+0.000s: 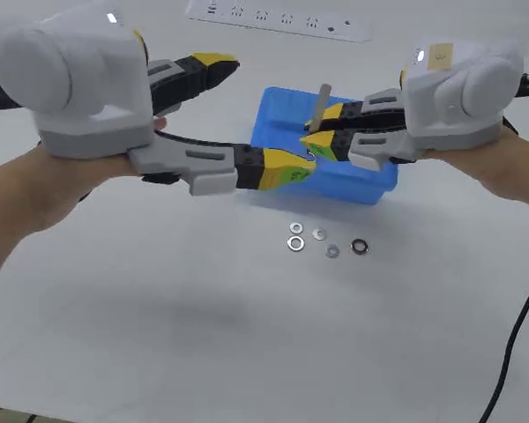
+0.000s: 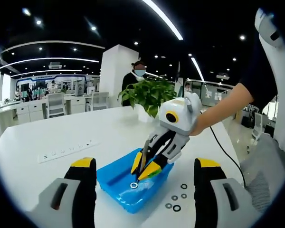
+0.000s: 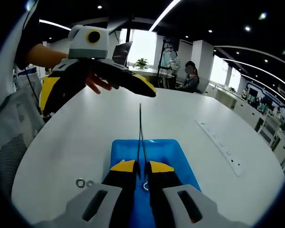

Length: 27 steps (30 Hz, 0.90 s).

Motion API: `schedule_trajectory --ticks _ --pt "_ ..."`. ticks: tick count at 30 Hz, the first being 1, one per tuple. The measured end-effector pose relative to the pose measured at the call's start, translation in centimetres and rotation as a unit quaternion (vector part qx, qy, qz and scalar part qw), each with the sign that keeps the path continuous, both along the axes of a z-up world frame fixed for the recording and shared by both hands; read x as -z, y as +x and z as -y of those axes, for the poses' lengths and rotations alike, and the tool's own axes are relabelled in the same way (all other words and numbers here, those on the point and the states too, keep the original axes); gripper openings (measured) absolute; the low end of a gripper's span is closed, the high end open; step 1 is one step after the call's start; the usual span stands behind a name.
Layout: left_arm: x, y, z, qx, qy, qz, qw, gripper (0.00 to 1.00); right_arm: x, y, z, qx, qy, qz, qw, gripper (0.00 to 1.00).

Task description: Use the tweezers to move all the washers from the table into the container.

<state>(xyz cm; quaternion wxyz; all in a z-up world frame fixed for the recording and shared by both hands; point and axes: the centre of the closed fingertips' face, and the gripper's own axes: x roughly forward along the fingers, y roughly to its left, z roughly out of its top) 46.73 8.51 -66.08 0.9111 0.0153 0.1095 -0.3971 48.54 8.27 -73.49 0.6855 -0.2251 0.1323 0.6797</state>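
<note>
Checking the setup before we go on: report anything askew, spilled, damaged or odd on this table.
Nothing stands out. The container sits flat, the right claw holds the tweezers over it, and five washers lie loose on the table beside it; one washer looks darker.

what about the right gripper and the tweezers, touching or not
Touching. The right gripper view shows the right gripper with its fingers closed on the tweezers, which stick out forward over the blue container.

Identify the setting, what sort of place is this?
Probably an open-plan office or lab space: rows of desks with chairs, a potted plant, and long ceiling strip lights.
</note>
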Motion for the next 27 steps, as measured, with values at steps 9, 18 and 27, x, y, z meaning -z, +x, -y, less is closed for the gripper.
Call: schedule_trajectory --ticks 9,18,27 --pt "-0.4 0.9 3.9 0.078 0.019 0.018 0.9966 0.53 -0.3 0.0 0.4 -0.007 -0.004 0.006 0.9999 0.10" --pt "-0.6 1.1 4.5 0.110 0.036 0.012 0.9932 0.40 -0.2 -0.6 0.6 -0.021 -0.012 0.010 0.9997 0.10" --pt "-0.1 0.8 4.1 0.130 0.046 0.012 0.9903 0.23 -0.3 -0.8 0.5 -0.032 -0.014 0.016 0.9993 0.09"
